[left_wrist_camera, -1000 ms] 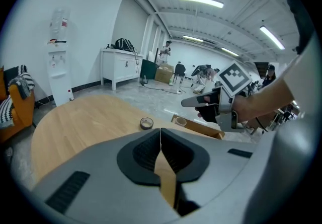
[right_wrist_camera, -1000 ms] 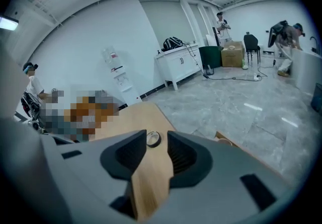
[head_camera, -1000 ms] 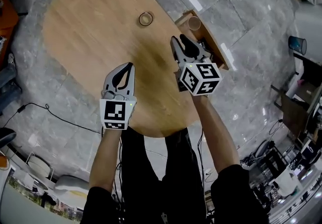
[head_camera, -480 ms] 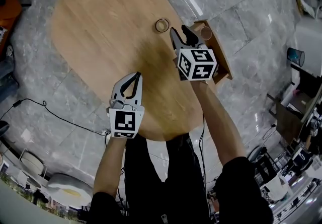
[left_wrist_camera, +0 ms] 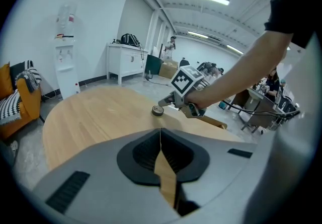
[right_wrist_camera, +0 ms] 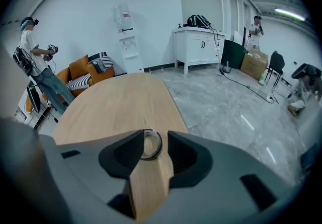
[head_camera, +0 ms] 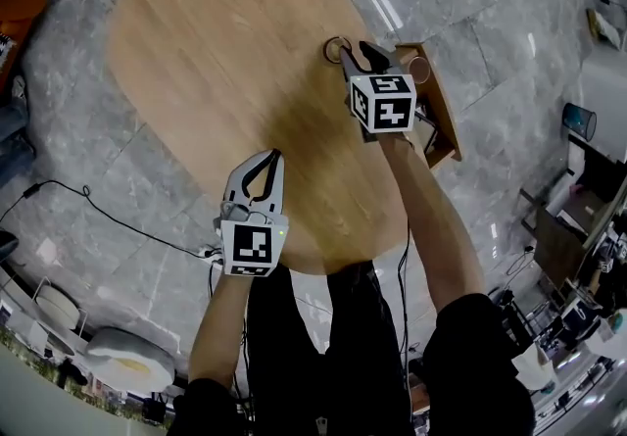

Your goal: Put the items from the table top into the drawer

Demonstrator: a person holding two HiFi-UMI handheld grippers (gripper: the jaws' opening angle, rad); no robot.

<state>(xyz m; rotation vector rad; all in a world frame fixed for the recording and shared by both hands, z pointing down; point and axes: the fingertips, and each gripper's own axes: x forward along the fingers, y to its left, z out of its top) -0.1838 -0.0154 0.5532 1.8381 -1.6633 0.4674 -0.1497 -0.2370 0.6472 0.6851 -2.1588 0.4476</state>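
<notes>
Opening right gripper jaws either side of tape roll, pads not pressing; lay flat on table by drawer. Held left gripper pinched closed, empty.

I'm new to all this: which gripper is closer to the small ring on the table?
Right. The right gripper is at the ring, fingers opening with it between their tips. The left gripper, fingers together, hangs far back over the table's near edge.
</notes>
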